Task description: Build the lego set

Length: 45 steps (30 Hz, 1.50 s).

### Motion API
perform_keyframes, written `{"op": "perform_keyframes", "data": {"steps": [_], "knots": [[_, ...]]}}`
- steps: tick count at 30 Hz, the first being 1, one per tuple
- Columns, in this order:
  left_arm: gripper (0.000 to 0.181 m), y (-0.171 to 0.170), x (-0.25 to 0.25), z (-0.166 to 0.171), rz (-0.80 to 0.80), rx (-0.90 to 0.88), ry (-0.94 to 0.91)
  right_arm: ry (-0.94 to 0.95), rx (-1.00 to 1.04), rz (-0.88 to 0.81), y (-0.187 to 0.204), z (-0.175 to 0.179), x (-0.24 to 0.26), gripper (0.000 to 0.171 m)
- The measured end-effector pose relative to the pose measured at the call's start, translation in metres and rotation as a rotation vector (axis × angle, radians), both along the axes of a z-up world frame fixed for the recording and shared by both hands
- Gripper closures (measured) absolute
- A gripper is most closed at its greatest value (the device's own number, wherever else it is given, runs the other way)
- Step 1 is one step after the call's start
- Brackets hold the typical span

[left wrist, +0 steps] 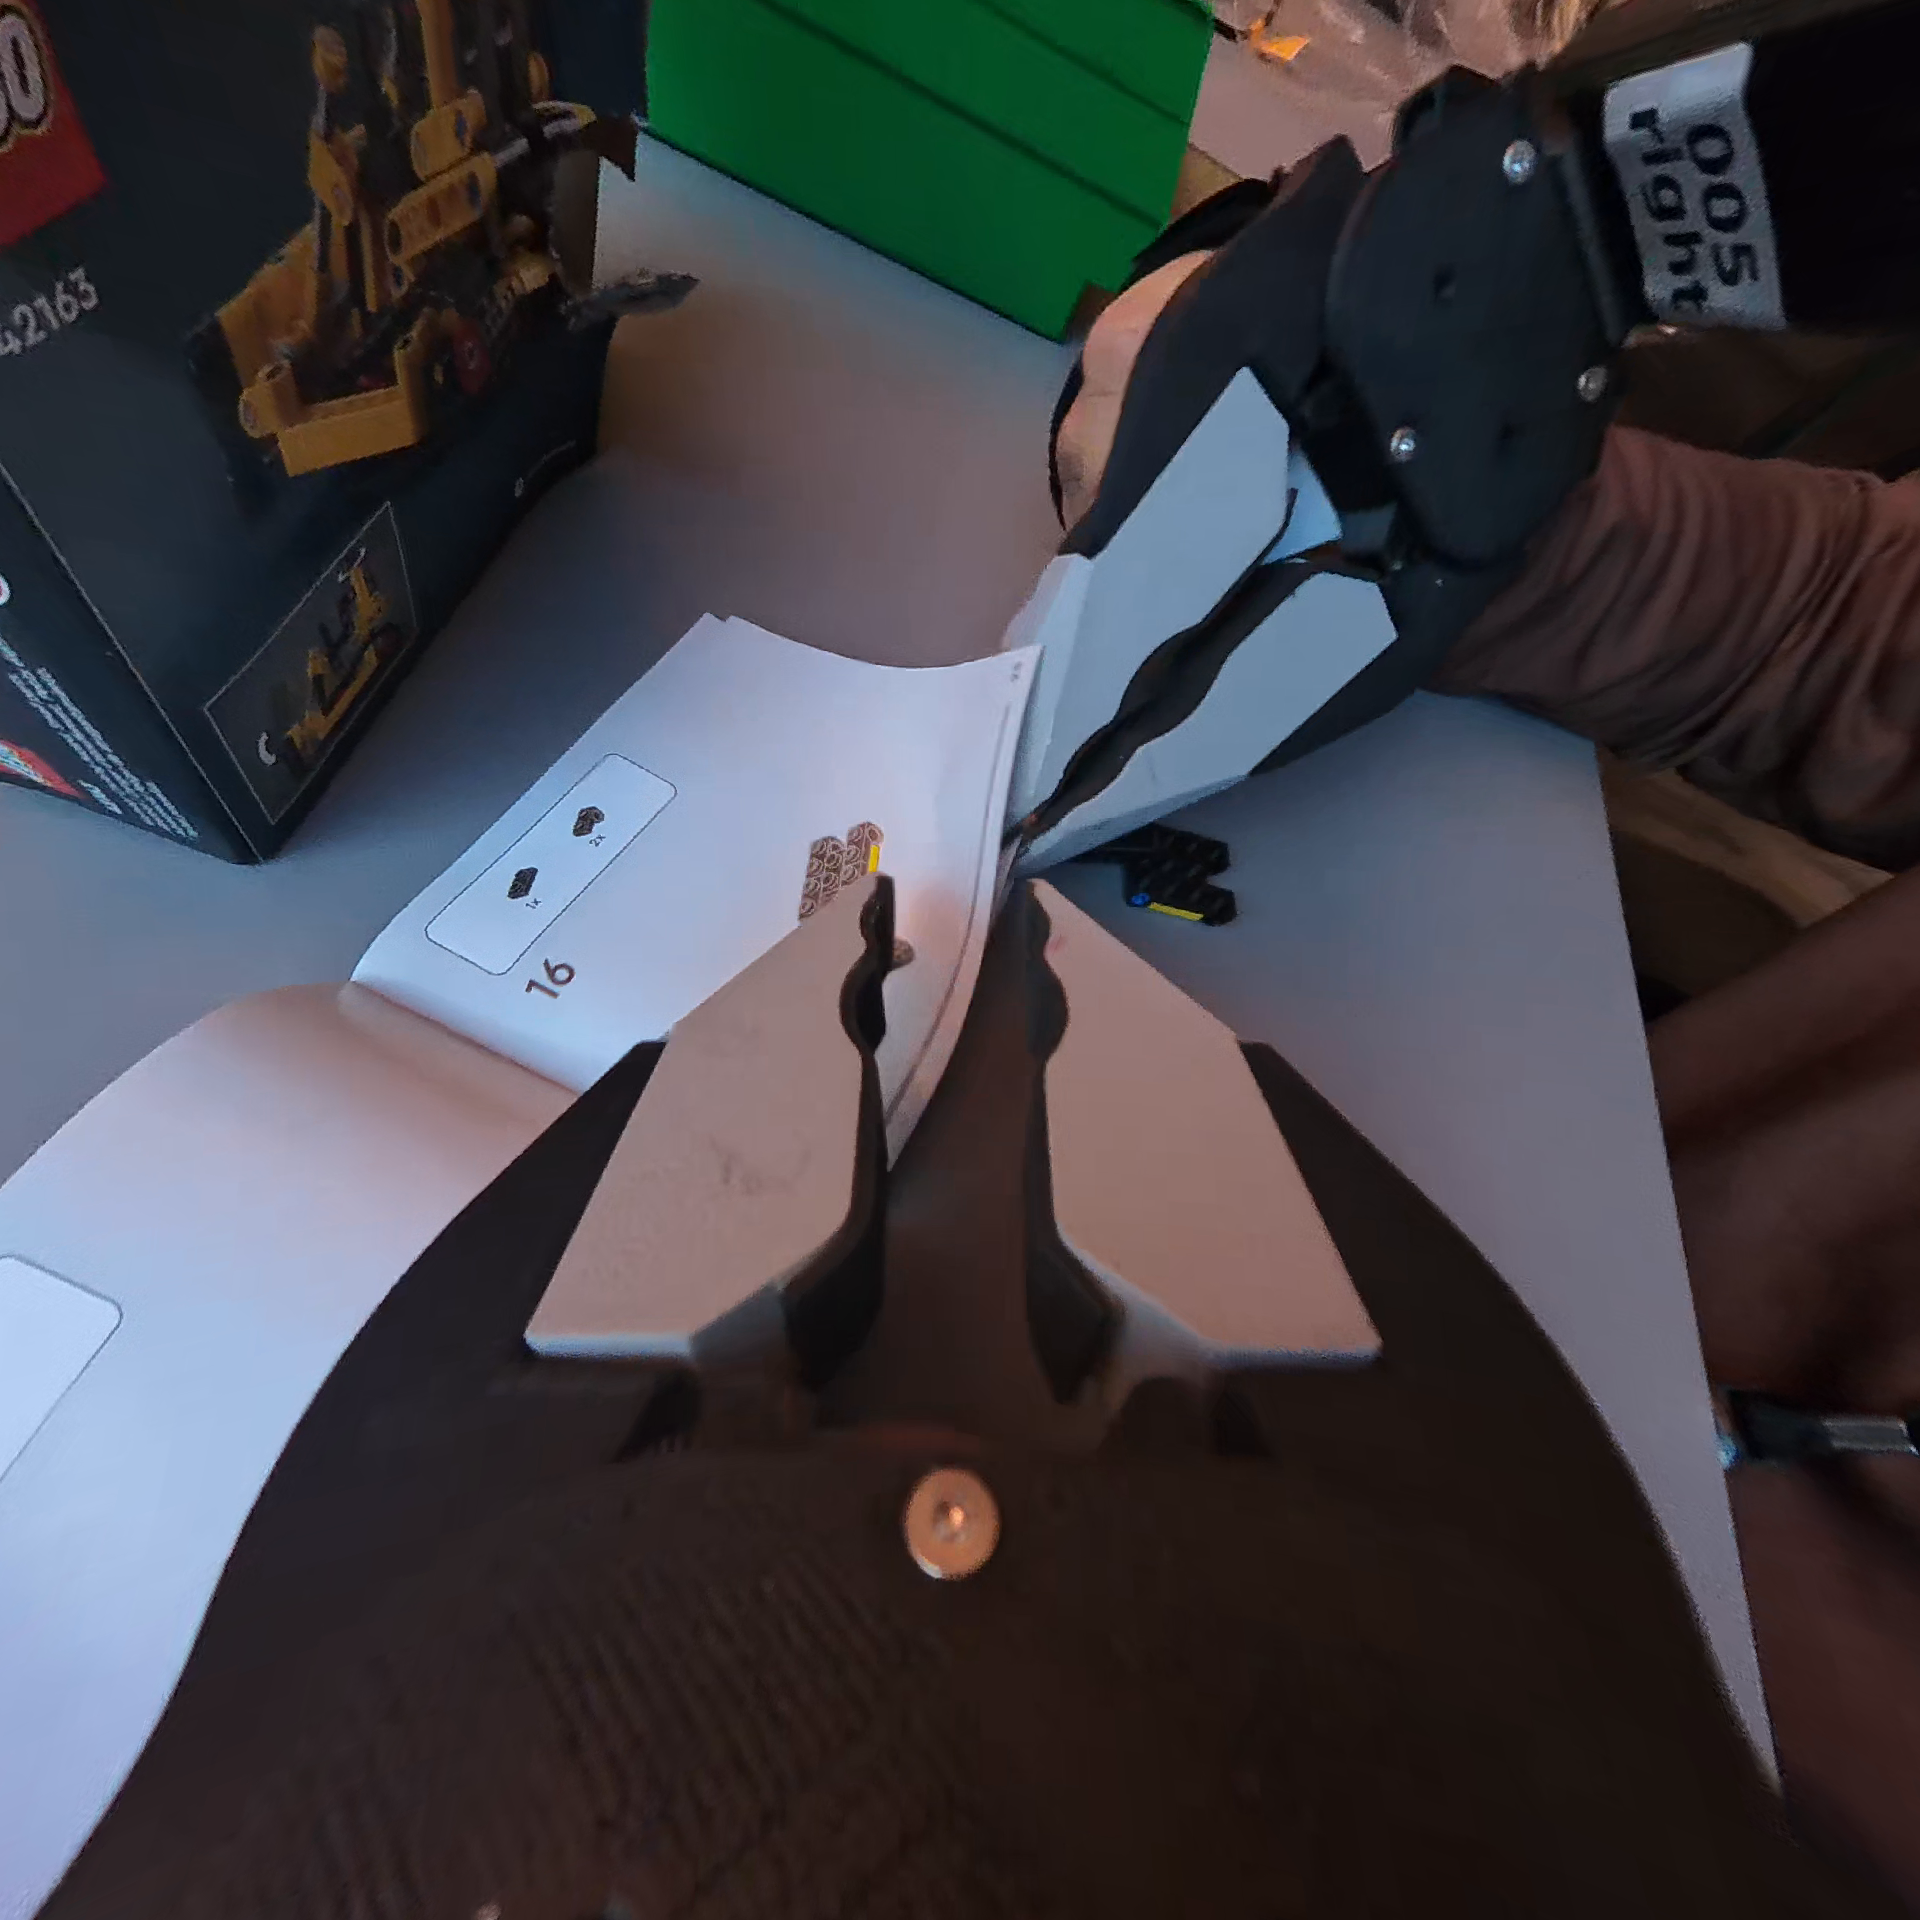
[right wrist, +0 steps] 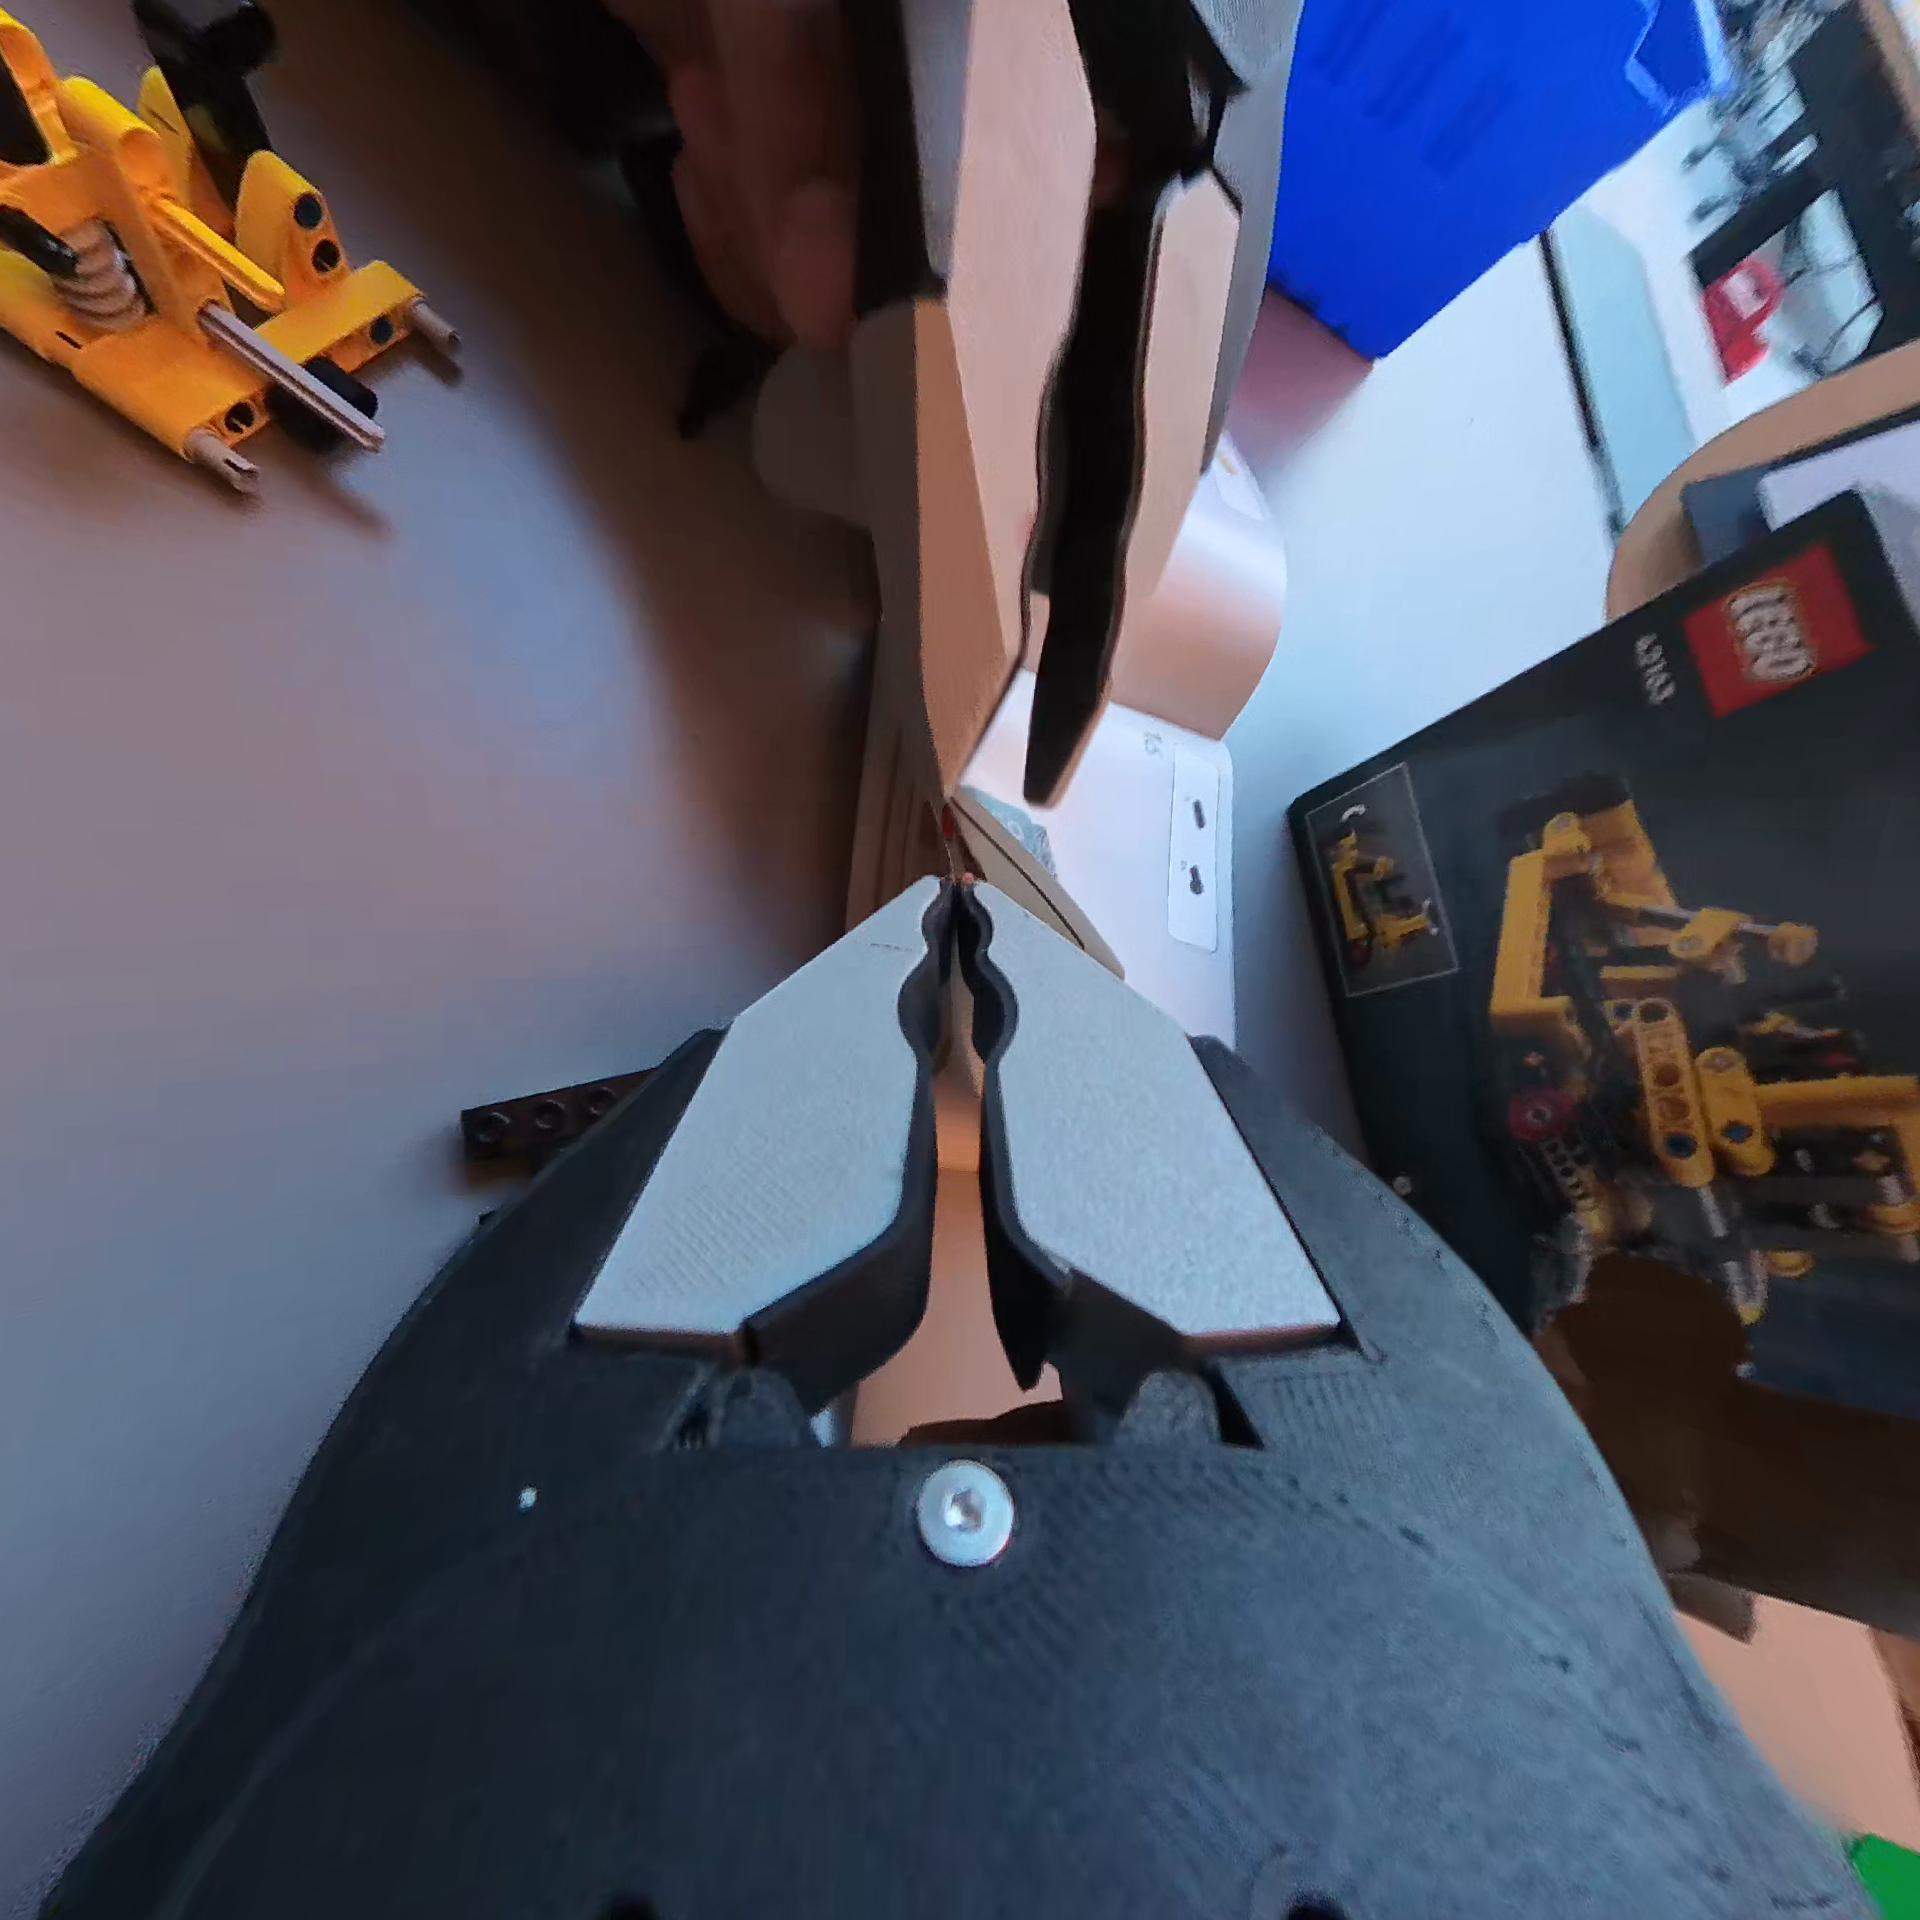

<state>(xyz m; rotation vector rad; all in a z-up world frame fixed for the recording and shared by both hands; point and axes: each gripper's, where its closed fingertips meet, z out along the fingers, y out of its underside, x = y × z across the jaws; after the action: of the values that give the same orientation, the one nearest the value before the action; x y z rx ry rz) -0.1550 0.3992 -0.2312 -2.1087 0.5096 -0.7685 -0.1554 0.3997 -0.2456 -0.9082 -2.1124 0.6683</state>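
Two grippers at one booklet point(left wrist: 727, 831) on the table point(left wrist: 831, 447) in left wrist view: left gripper point(left wrist: 951, 904) slightly parted astride a lifted page edge, right gripper point(left wrist: 1023, 831) nearly closed on that page, black piece point(left wrist: 1184, 883) just beside, box point(left wrist: 239, 416) upper left, green bin point(left wrist: 935, 135) behind. Only in right wrist view: yellow model point(right wrist: 177, 260) far left, black beam point(right wrist: 540, 1117) beside the right gripper point(right wrist: 954, 896), tips pinched on the page edge, blue bin point(right wrist: 1455, 156) beyond.

Both views are dim and mixed in tint, cool blue on the surface point(left wrist: 810, 436) with warm pinkish casts. Wide-angle distortion bends the edges. The left hand-held gripper point(right wrist: 997, 790) looks motion-blurred in the right wrist view.
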Motion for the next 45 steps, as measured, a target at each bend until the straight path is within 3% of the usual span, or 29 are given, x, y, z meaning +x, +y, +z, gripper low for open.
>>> {"op": "perform_keyframes", "data": {"steps": [2,5,8,16,19,27,32,36,45], "knots": [[0.163,0.002,0.002,0.001,0.004,0.011,0.004,0.039,0.04,0.015,-0.001,0.004,-0.001,0.171],[0.181,0.0,0.006,0.003,-0.012,0.035,0.002,0.084,0.142,0.04,-0.002,0.005,-0.001,0.171],[0.181,0.003,-0.003,-0.004,0.02,0.04,0.073,0.077,0.183,0.071,-0.006,0.0,0.0,0.171],[0.181,0.006,-0.022,0.009,0.097,0.079,0.052,0.032,0.156,0.032,0.003,-0.007,0.002,0.171],[0.181,0.006,-0.024,0.015,0.099,0.13,0.084,0.014,0.107,0.024,0.004,-0.007,0.004,0.155],[0.181,-0.001,-0.033,0.002,0.001,0.462,0.714,0.203,-0.219,-0.043,0.028,0.055,0.014,0.143],[0.181,-0.018,-0.012,-0.008,-0.233,0.662,0.926,0.101,-0.175,-0.014,0.014,0.025,0.008,0.126],[0.181,-0.026,-0.01,-0.023,-0.351,0.69,1.05,0.031,-0.039,0.023,0.002,0.001,0.004,0.125],[0.181,-0.024,-0.012,-0.024,-0.338,0.691,1.074,0.022,-0.01,0.026,0.001,-0.004,0.005,0.128]]}}
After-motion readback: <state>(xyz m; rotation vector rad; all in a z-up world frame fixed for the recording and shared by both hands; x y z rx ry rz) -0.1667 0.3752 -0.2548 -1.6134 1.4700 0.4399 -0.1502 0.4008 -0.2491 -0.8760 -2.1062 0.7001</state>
